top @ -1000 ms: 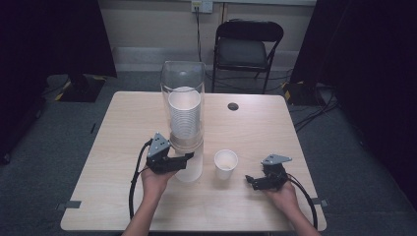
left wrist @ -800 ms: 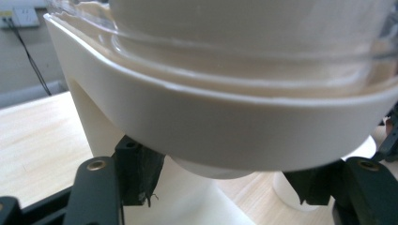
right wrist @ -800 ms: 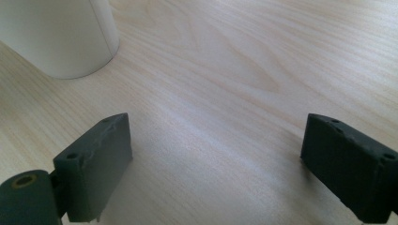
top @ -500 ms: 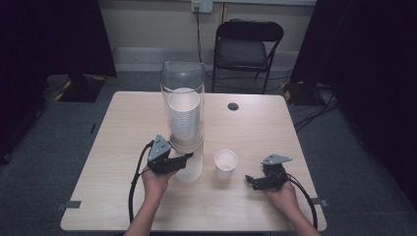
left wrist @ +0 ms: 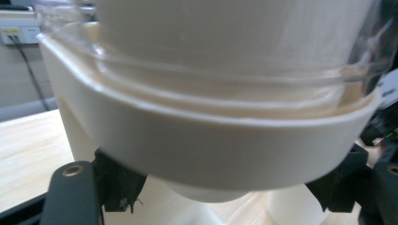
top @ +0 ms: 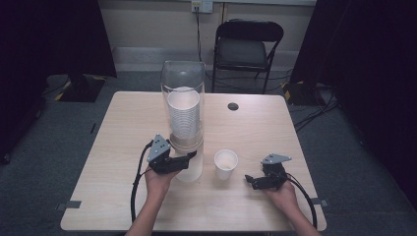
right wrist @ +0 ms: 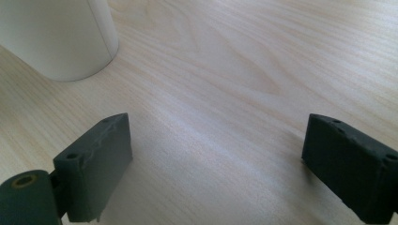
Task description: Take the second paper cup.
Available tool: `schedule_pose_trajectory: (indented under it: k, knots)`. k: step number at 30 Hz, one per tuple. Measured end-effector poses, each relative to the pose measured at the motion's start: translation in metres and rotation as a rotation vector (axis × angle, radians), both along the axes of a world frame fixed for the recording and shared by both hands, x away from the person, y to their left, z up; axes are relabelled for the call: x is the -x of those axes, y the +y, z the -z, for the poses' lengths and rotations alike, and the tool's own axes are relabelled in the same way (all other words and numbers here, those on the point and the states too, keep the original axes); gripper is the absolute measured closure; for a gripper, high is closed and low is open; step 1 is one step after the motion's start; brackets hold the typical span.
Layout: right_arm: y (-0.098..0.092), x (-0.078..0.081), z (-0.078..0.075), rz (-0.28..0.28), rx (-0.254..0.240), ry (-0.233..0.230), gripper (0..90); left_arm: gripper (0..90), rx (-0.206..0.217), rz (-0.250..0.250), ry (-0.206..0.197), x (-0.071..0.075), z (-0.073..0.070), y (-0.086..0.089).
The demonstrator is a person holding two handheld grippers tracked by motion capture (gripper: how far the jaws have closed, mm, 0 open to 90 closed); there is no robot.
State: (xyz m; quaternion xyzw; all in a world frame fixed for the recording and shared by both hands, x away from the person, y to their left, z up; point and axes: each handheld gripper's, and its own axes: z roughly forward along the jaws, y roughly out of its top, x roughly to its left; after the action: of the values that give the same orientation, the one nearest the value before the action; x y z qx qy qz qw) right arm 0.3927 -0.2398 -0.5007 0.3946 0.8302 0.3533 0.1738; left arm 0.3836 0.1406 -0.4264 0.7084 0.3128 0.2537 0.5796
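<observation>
A clear tube dispenser (top: 183, 98) with a stack of white cups stands mid-table. Its white collar (left wrist: 211, 140) looms close in the left gripper view, and the bottom cup (left wrist: 202, 190) pokes out beneath it. My left gripper (top: 189, 162) reaches in from the left at that cup (top: 191, 173). Its jaws stand wide on either side of the cup, and a gap shows at the right jaw. A loose white cup (top: 226, 163) stands upright to the right. My right gripper (top: 251, 181) rests low over the table, open and holding nothing, with that cup (right wrist: 56, 37) ahead and to its left.
A small black disc (top: 233, 106) lies on the far part of the wooden table (top: 123, 128). A black folding chair (top: 248, 46) stands behind the table. Cables trail from both grippers toward the near edge.
Nothing has visibly changed; both hands and grippers hold the same places.
</observation>
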Motion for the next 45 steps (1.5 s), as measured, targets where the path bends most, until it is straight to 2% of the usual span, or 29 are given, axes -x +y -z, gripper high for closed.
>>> schedule_pose_trajectory:
  k: [2,3,4,6,11,18,19,21,22,23,27,28,29,32,34,37,38,40,41,42,43,44,45]
  knots:
    - [0.0,0.0,0.0,-0.001,0.0,-0.001,8.1,27.8,0.003,0.008,-0.006,-0.002,0.001,0.002]
    - [0.0,0.0,0.0,-0.001,0.0,0.0,8.1,32.4,-0.005,0.015,-0.015,-0.003,0.001,0.003]
    - [0.0,0.0,0.0,-0.001,0.0,-0.001,8.1,32.8,0.008,0.016,-0.005,-0.003,0.002,0.003]
    - [0.0,0.0,0.0,0.0,0.0,0.0,8.1,34.4,-0.008,0.022,-0.005,-0.003,0.001,0.004]
    - [0.0,0.0,0.0,0.0,0.0,-0.001,8.2,35.2,-0.015,-0.005,-0.008,0.0,0.003,0.001]
    - [0.0,0.0,0.0,0.004,0.0,-0.001,8.2,35.4,-0.003,-0.017,-0.017,0.004,0.007,0.0]
    - [0.0,0.0,0.0,0.004,0.0,-0.001,8.2,35.5,-0.013,-0.009,-0.027,0.004,0.008,0.001]
    - [0.0,0.0,0.0,0.004,0.0,-0.001,8.2,35.5,-0.008,-0.026,-0.019,0.005,0.008,-0.001]
    - [0.0,0.0,0.0,0.004,0.0,-0.001,8.2,35.5,-0.013,-0.013,-0.027,0.004,0.008,0.001]
    - [0.0,0.0,0.0,0.004,0.0,-0.001,8.2,35.5,-0.022,-0.026,-0.021,0.005,0.008,0.0]
    - [0.0,0.0,0.0,0.004,0.0,-0.001,8.2,35.6,-0.006,-0.033,-0.027,0.006,0.009,-0.002]
    - [0.0,0.0,0.0,0.004,0.0,-0.001,8.2,35.5,-0.015,-0.03,-0.035,0.006,0.01,-0.001]
    - [0.0,0.0,0.0,0.004,0.0,-0.001,8.1,35.6,-0.001,-0.036,-0.025,0.008,0.011,-0.001]
    - [0.0,0.0,0.0,0.004,0.0,-0.001,8.1,35.6,-0.014,-0.026,-0.024,0.006,0.01,-0.001]
    - [0.0,0.0,0.0,0.004,0.0,-0.001,8.1,35.5,-0.009,-0.026,-0.019,0.006,0.009,-0.001]
    - [0.0,0.0,0.0,0.003,0.0,-0.001,8.1,34.6,-0.018,-0.026,0.005,0.004,0.006,0.0]
    - [0.0,0.0,0.0,0.003,0.0,-0.001,8.1,34.1,-0.004,-0.026,0.012,0.004,0.006,0.0]
    - [0.0,0.0,0.0,0.003,0.0,0.0,8.1,32.2,-0.035,-0.015,0.01,0.002,0.005,-0.001]
    - [0.0,0.0,0.0,0.002,0.0,0.001,8.1,25.4,-0.052,-0.031,0.035,0.002,0.005,-0.002]
    - [0.0,0.0,0.0,-0.001,0.001,-0.001,8.1,14.2,-0.051,-0.05,0.075,0.0,0.006,-0.004]
    - [0.0,-0.001,0.0,-0.002,0.001,-0.001,8.0,5.4,-0.055,-0.061,0.095,0.0,0.006,-0.005]
    - [0.0,-0.001,0.0,-0.001,0.0,0.0,8.0,2.2,-0.07,-0.061,0.076,0.002,0.007,-0.004]
    - [0.0,-0.001,0.0,-0.001,-0.001,0.0,8.0,2.7,-0.085,-0.067,0.055,0.004,0.006,-0.003]
